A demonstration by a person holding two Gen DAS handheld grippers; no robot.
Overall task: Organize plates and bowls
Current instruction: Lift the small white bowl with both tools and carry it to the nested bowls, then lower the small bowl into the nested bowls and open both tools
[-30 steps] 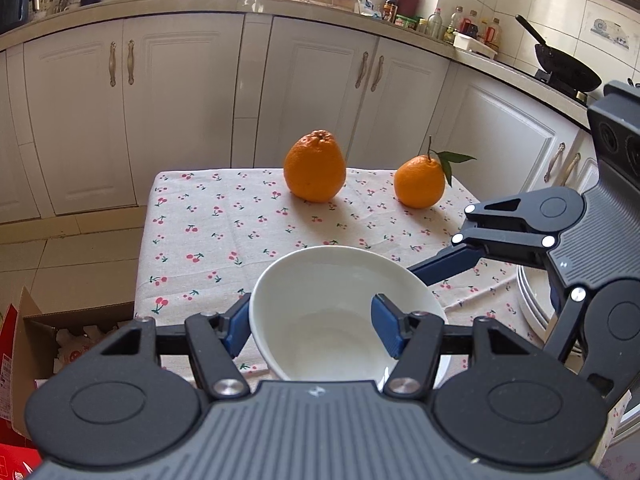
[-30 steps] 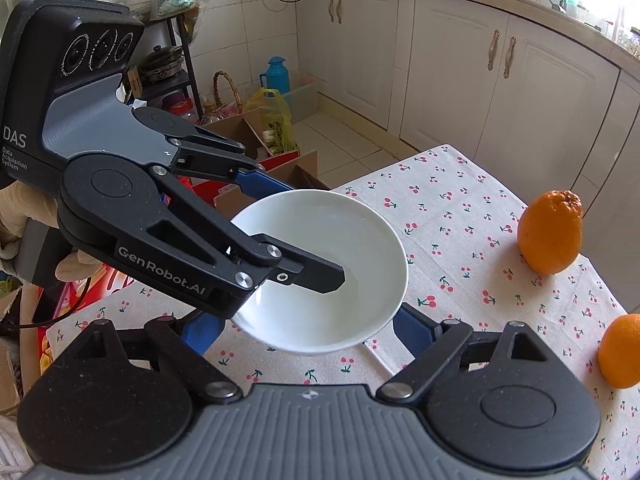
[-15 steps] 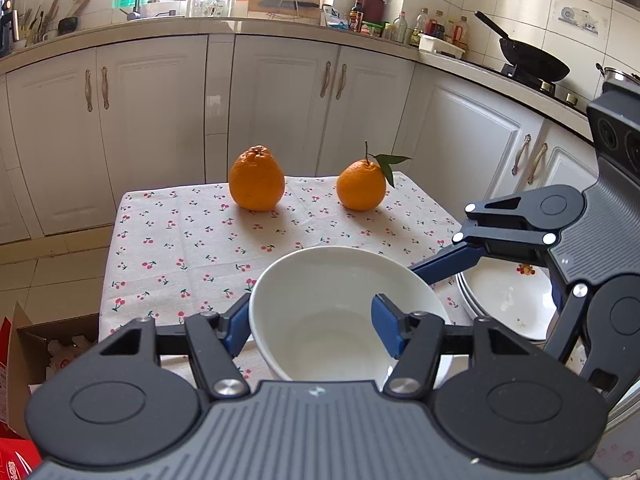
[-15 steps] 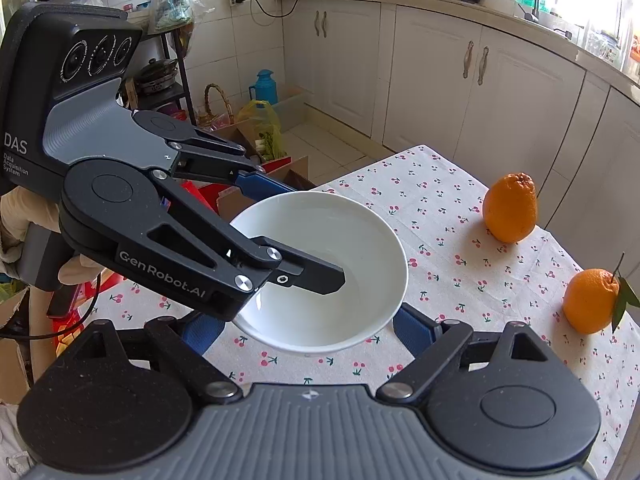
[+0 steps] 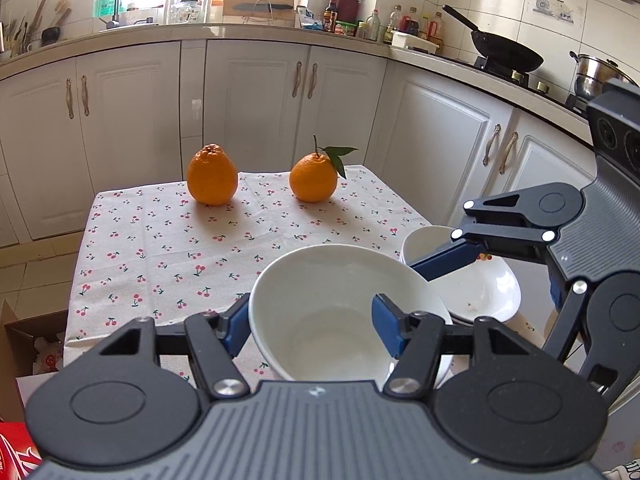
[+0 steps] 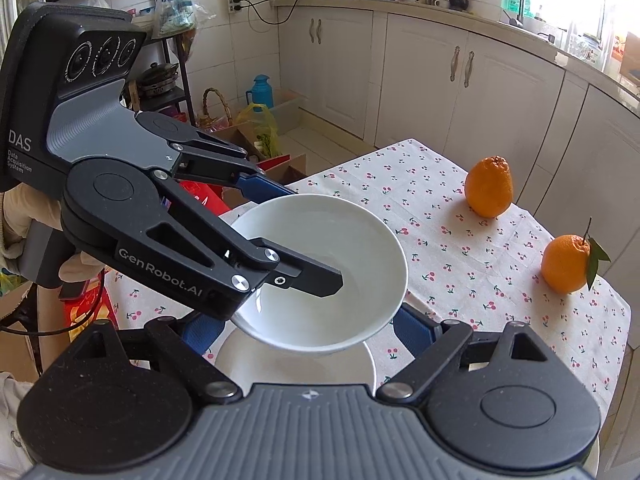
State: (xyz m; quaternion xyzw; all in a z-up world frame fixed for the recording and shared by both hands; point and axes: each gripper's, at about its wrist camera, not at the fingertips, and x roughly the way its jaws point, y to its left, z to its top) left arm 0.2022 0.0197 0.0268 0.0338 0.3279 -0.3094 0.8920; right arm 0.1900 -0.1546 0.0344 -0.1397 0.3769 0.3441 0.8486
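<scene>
A white bowl [image 5: 340,312] hangs above the table, gripped on its rim by my left gripper [image 5: 310,328], one finger inside and one outside. The bowl also shows in the right wrist view [image 6: 324,264], with the left gripper [image 6: 288,236] clamped on its near-left rim. My right gripper [image 6: 308,330] is open, its blue fingers on either side below the bowl. In the left wrist view the right gripper's finger [image 5: 444,260] reaches in beside the bowl. A stack of white plates [image 5: 480,284] lies on the table's right edge, partly under the bowl; it also shows in the right wrist view [image 6: 296,368].
Two oranges [image 5: 212,180] [image 5: 314,178] stand at the far end of the cherry-print tablecloth [image 5: 168,248]. White kitchen cabinets [image 5: 248,92] run behind. A cardboard box [image 5: 24,344] sits on the floor at the left.
Both grippers and the bowl have moved right over the table. The stack of plates has come into view under and beside the bowl. The left grip on the bowl is unchanged.
</scene>
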